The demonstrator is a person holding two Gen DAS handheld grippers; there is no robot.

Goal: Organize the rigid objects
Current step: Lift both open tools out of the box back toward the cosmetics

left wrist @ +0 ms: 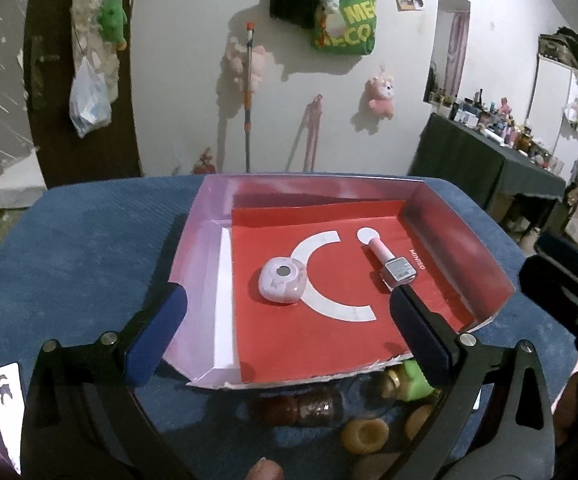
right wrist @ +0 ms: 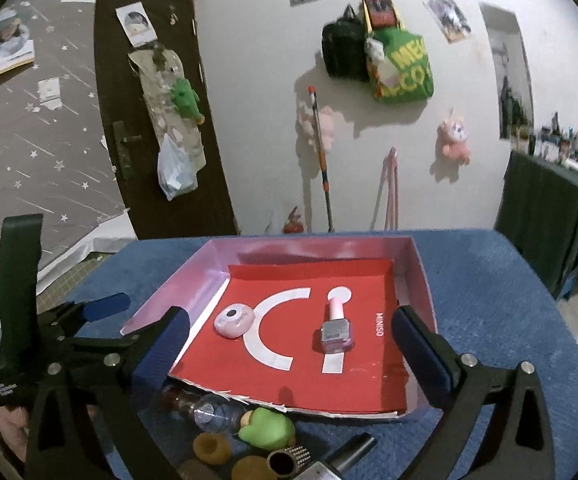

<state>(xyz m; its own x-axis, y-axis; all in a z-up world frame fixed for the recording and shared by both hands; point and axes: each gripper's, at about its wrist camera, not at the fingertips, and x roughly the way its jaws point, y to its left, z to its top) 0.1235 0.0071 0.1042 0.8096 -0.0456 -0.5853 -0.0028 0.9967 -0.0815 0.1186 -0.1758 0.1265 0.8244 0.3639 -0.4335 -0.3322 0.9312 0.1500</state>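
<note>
A shallow pink box (left wrist: 193, 248) (right wrist: 423, 276) with a red MINISO liner sits on the blue cloth. Inside lie a round pink compact (left wrist: 283, 279) (right wrist: 233, 320) and a pink nail-polish bottle (left wrist: 393, 264) (right wrist: 337, 330). My left gripper (left wrist: 285, 334) is open and empty, hovering over the box's near edge. My right gripper (right wrist: 289, 346) is open and empty, also at the near edge. Loose items lie in front of the box: a green toy (right wrist: 267, 428) (left wrist: 415, 380), a clear bottle (right wrist: 209, 412) (left wrist: 313, 404), round brown pieces (right wrist: 211, 448) (left wrist: 365, 436) and a metal tube (right wrist: 289, 458).
The left gripper (right wrist: 69, 320) shows at the left of the right wrist view; the right one (left wrist: 561, 288) shows at the right edge of the left view. A dark door (right wrist: 161, 120), hanging bags and plush toys are on the wall behind. A cluttered dresser (left wrist: 489, 152) stands at the right.
</note>
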